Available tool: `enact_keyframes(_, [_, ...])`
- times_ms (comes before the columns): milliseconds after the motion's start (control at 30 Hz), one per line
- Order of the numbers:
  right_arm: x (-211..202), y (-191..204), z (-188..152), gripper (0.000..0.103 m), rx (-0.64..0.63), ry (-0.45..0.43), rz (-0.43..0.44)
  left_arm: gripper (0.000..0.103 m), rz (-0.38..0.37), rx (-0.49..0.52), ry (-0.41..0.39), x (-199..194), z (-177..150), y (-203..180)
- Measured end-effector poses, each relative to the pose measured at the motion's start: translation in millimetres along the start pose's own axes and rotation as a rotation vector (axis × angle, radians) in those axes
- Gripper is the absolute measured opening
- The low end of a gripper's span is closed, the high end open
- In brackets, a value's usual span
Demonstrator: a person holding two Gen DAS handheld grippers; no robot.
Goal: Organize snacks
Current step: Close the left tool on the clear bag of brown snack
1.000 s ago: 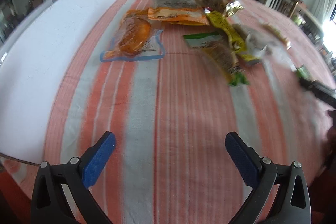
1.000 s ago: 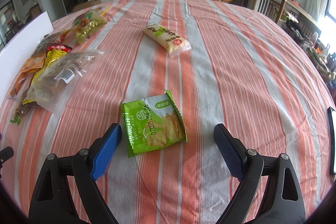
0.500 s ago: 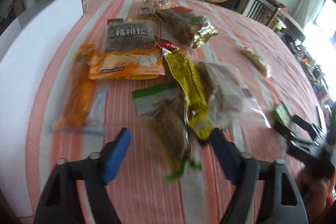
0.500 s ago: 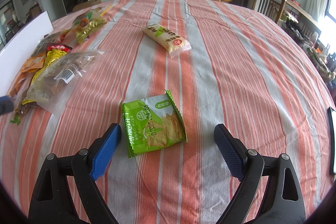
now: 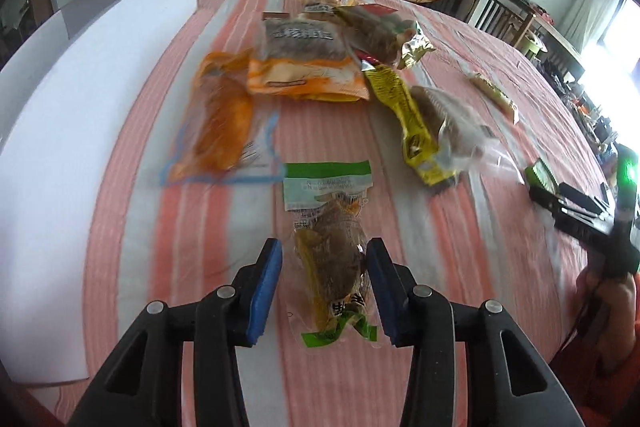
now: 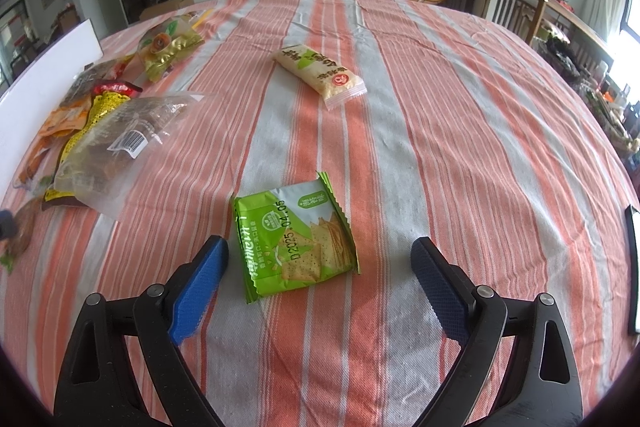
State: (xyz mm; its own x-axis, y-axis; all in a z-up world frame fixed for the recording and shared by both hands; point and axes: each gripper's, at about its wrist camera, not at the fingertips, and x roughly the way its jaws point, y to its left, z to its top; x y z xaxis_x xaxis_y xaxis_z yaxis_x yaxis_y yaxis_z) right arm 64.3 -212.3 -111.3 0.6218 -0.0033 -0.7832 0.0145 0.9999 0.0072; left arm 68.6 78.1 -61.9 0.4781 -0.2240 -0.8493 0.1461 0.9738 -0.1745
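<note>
Blue pads of the left gripper (image 5: 324,287) have just been closing around the clear meat-snack pouch with the green header (image 5: 332,259), low in the middle of the left wrist view. The right pad looks to touch the bulging film while the left pad stands a sliver off it — so the pouch sits between the jaws but, as I judge it, is not yet clamped. The step in hand is the pick-up of this pouch; the next move calls for finishing the squeeze on the thick middle, not the flat sealed edge, then lifting clear.

Open striped tablecloth (image 5: 224,227) lies on both sides of the pouch, with the orange pouch in blue-edged film (image 5: 224,123) and the yellow packet (image 5: 412,123) further up the frame, near but apart. A white board (image 5: 80,115) walls off the left of the frame.

The right gripper (image 6: 320,267) stands wide apart and empty over the green cracker packet (image 6: 296,243), lower centre of its view, touching nothing. Bare cloth spreads to its right; the cream packet (image 6: 320,75) lies well beyond.
</note>
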Motion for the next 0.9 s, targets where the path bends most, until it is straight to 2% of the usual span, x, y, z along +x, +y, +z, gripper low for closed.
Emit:
enact_keyframes(33, [0.1, 0.0, 0.0, 0.094, 0.000, 0.000, 0.000, 0.050, -0.005, -0.006, -0.008, -2.6, -2.2, 2.6])
enact_keyframes(133, [-0.5, -0.4, -0.1, 0.094, 0.000, 0.000, 0.000, 0.082, -0.057, -0.044, -0.049, -12.1, -5.2, 10.0])
enact_keyframes(167, [-0.1, 0.1, 0.1, 0.094, 0.000, -0.001, 0.000, 0.084, -0.071, -0.048, -0.062, -14.5, -4.4, 10.0])
enact_keyframes(267, [-0.5, -0.5, -0.1, 0.094, 0.000, 0.000, 0.000, 0.084, -0.091, -0.019, -0.072, -20.4, -3.8, 5.5])
enact_keyframes(400, [-0.4, -0.5, -0.1, 0.094, 0.000, 0.000, 0.001, 0.084, -0.075, 0.034, -0.080, -23.5, -4.7, -2.1])
enact_keyframes(633, [-0.5, -0.5, -0.2, 0.094, 0.000, 0.000, 0.001, 0.084, -0.093, 0.060, -0.067, -20.8, -2.3, -7.0])
enact_keyframes(733, [-0.4, -0.4, -0.2, 0.094, 0.000, 0.000, 0.000, 0.084, -0.106, 0.108, -0.063, -20.6, 0.3, -19.6])
enact_keyframes(833, [-0.6, -0.6, -0.3, 0.095, 0.000, 0.000, 0.000, 0.084, -0.053, 0.175, -0.039, -11.1, 3.3, -34.7])
enact_keyframes(900, [-0.6, -0.5, -0.2, 0.095, 0.000, 0.000, 0.001, 0.084, 0.007, 0.185, -0.021, 0.2, 4.3, -38.9])
